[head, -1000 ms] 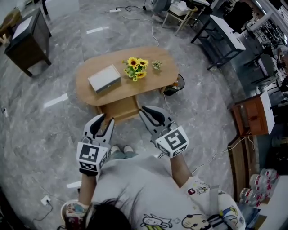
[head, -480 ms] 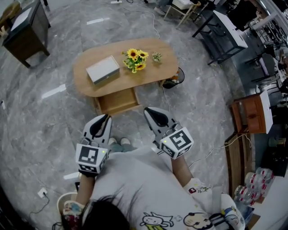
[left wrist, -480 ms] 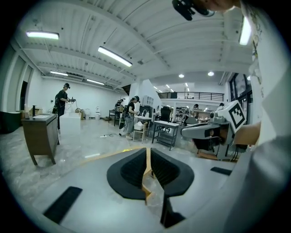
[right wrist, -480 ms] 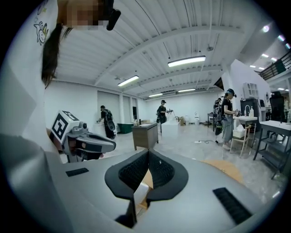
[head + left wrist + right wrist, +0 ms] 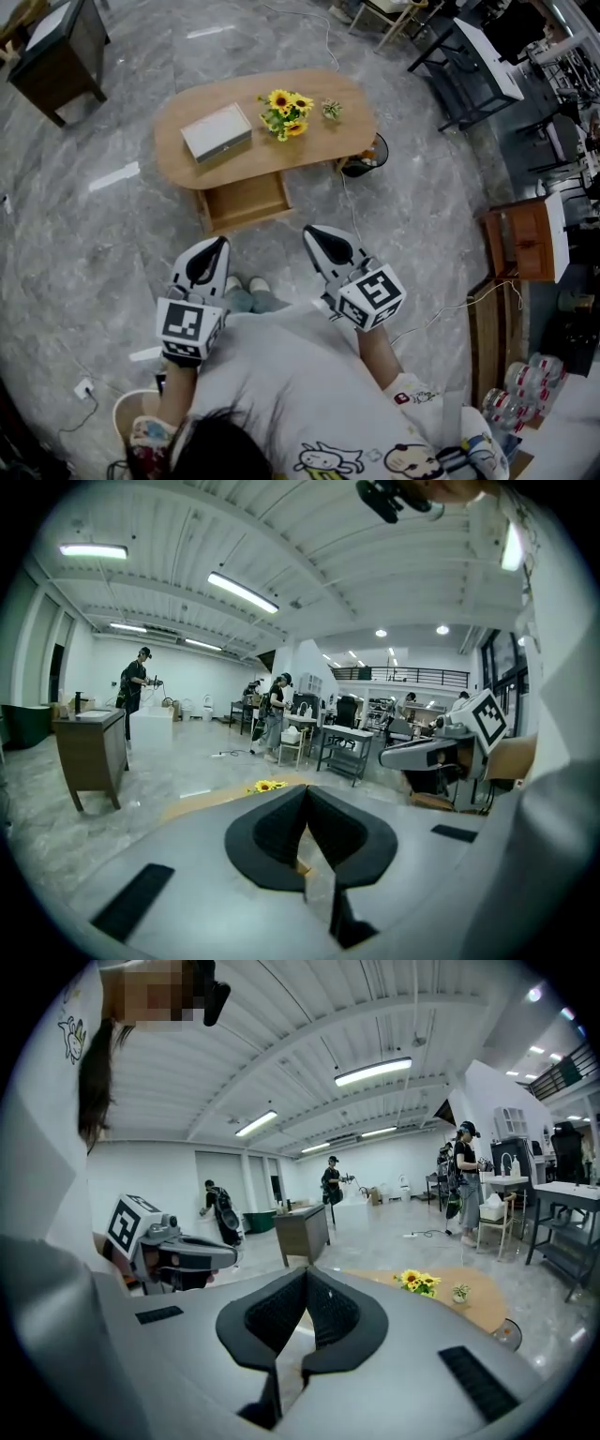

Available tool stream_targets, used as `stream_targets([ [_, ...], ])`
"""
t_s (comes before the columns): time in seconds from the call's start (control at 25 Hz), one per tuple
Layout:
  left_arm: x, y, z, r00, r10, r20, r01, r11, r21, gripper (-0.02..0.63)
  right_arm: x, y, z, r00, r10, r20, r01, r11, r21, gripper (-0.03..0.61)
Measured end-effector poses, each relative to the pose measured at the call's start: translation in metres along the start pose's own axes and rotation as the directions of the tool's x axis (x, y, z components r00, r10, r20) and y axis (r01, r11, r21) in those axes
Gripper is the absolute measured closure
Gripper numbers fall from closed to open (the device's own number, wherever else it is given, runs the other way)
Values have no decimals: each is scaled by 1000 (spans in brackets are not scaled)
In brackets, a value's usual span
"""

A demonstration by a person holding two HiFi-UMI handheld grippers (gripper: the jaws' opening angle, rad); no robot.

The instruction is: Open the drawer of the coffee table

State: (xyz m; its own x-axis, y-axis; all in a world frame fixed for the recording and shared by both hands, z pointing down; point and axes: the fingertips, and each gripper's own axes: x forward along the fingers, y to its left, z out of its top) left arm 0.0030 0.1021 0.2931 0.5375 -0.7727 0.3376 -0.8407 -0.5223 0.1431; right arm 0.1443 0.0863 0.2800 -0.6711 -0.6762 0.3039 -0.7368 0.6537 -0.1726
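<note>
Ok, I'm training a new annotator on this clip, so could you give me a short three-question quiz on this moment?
1. True or false: the drawer of the coffee table is pulled out.
2. Multiple choice: in the head view, what colour is the box lying left of the sunflowers on the tabletop? A) grey B) red C) blue
3. Fill in: the left gripper and the right gripper are both held short of the table, empty, with their jaws ____.
Key: 1 true; 2 A; 3 shut.
</note>
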Motion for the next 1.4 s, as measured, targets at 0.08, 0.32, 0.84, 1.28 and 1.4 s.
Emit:
stream_targets([
  [0.08,0,-1,0,1000,0,-2,0,1000,-5,609,-1,-1,0,1000,-5,4,5,1000,-1,578],
  [0.32,-1,1,-2,1000,5,-9,-5,1000,4,609,1,-2,0,1000,-12,14,12,1000,7,578],
  [0.84,-5,9,-2,1000,17,-13,-17,1000,3,609,10,4,2,1000,0,11,0,1000,-2,578],
  [1.28,-6,14,-3,1000,11,-19,-11,1000,13,609,15,5,3,1000,-6,3,6,1000,-12,578],
  [1.4,-5,14,-5,1000,11,-18,-10,1000,14,609,15,5,2,1000,-9,2,9,1000,-14,580],
])
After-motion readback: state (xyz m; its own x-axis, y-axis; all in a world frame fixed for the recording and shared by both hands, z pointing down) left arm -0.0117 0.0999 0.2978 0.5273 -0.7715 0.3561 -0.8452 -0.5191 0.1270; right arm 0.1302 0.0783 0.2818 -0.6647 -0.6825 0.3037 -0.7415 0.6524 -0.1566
